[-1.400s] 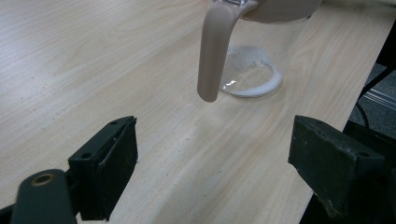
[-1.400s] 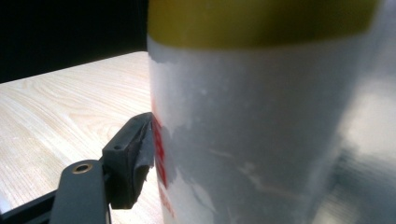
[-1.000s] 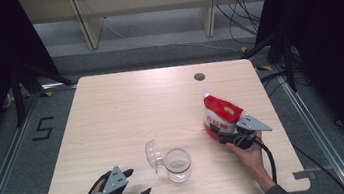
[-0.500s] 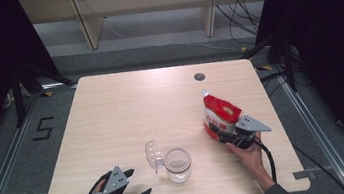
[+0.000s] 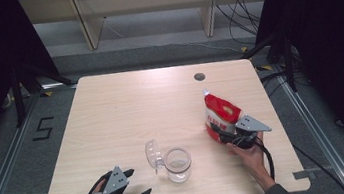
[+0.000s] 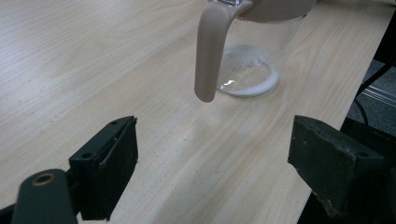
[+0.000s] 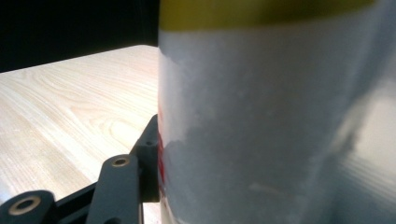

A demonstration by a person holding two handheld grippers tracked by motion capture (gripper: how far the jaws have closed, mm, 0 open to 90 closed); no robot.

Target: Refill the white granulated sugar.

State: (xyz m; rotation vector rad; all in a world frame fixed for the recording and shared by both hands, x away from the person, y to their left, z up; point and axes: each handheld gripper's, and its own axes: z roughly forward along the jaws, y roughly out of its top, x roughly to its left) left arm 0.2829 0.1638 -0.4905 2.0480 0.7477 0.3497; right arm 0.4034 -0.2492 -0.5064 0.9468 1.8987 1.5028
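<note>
A red and white bag [image 5: 219,110] stands upright on the right side of the table [image 5: 126,113]. My right gripper [image 5: 221,133] is at its base; its jaws have just been closing with the bag between them. In the right gripper view the bag [image 7: 280,116] looms close and one finger [image 7: 145,158] presses its side. A clear glass jar [image 5: 178,164] with its lid [image 5: 152,155] swung open stands near the front edge. My left gripper [image 5: 138,183] rests open at the front left. In its own view the left gripper [image 6: 219,163] has nothing between its jaws and points at the jar [image 6: 247,74].
A small round hole [image 5: 199,76] sits in the table's far right part. Shelving [image 5: 147,4] and cables lie beyond the far edge. The table's edges drop to a grey floor with metal rails on both sides.
</note>
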